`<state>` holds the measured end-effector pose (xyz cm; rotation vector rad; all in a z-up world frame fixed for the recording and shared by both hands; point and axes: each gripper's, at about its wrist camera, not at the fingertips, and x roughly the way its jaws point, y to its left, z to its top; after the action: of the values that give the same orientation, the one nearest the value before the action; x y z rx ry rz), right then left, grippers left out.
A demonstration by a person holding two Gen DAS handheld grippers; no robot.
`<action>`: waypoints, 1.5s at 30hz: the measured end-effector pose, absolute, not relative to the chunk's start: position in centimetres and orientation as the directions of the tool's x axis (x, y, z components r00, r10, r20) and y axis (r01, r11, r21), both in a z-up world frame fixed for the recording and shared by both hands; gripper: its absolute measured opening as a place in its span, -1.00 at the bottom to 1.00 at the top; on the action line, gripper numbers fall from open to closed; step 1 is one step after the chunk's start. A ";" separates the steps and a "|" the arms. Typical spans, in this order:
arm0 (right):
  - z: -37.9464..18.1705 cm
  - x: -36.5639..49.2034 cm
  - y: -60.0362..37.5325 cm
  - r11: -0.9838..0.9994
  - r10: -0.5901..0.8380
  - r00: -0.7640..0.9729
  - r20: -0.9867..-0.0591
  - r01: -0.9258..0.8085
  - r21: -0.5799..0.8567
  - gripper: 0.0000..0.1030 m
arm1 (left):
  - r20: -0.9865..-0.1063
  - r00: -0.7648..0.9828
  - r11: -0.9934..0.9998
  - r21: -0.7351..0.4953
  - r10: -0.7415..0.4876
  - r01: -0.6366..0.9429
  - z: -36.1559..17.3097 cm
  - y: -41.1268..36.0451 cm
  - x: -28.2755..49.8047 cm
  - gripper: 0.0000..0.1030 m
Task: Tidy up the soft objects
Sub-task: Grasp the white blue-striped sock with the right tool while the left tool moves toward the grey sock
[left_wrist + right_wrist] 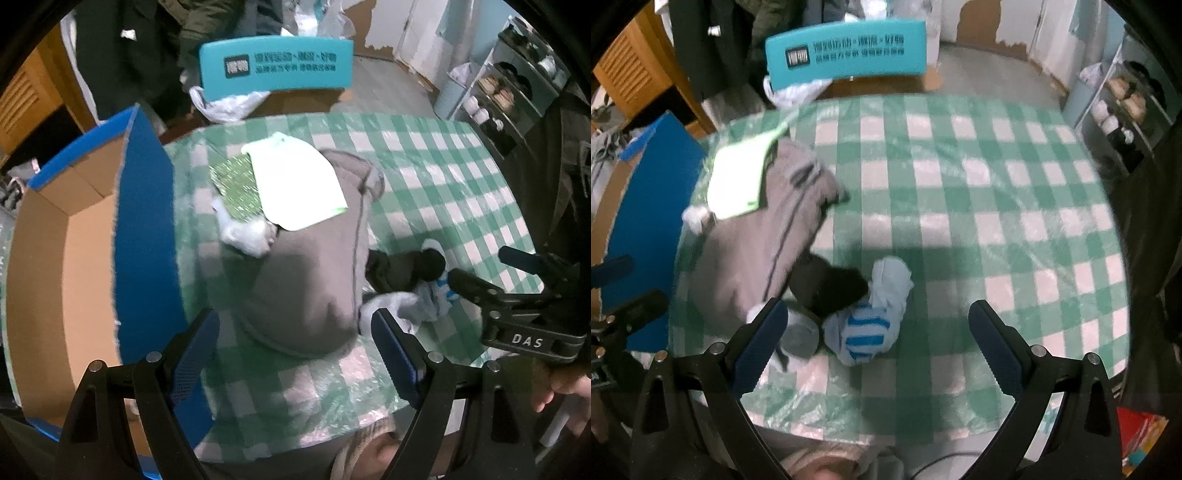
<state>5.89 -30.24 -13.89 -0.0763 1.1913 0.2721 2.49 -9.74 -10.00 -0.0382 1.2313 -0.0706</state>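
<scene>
A grey garment (306, 266) lies on the green-checked table (443, 177), with a pale green cloth (295, 184) and a green patterned piece (236, 188) on its far end. A black sock (831, 284), a blue-striped white sock (871, 325) and a grey sock (801, 336) lie bunched to its right. My left gripper (295, 347) is open just before the garment's near end. My right gripper (877, 332) is open, its fingers either side of the sock pile; it also shows in the left wrist view (480, 266).
An open blue cardboard box (74, 258) stands at the table's left edge. A teal chair back (277, 66) is behind the table, with plastic bags (229, 103) on the seat. A shelf rack (517, 81) stands at the far right. A wooden cabinet (631, 74) is at the far left.
</scene>
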 end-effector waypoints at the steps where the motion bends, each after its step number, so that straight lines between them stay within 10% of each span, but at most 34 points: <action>1: -14.2 5.9 -30.3 0.965 0.167 0.334 -0.927 -0.247 0.085 0.91 | -0.944 0.322 0.997 -0.065 -0.074 0.037 -10.4 -10.0 2.5 0.66; 11: -17.9 6.8 -30.3 0.970 0.147 0.249 -0.957 -0.226 0.090 0.74 | -0.959 0.273 0.996 -0.051 -0.071 0.079 -12.6 -12.1 2.7 0.66; 22: -19.7 7.5 -30.8 0.972 0.105 0.195 -0.975 -0.227 0.060 -0.21 | -0.964 0.247 0.990 -0.065 -0.094 0.123 -13.3 -13.8 2.7 0.66; 45: -17.0 7.5 -35.0 0.980 0.144 0.254 -0.956 -0.171 0.103 -0.35 | -0.976 0.183 0.977 -0.077 -0.115 0.200 -16.1 -18.3 3.5 0.66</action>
<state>7.52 -35.00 -17.00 -0.0237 1.2965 0.2141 3.54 -18.26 -16.06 0.0733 1.3692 -0.2225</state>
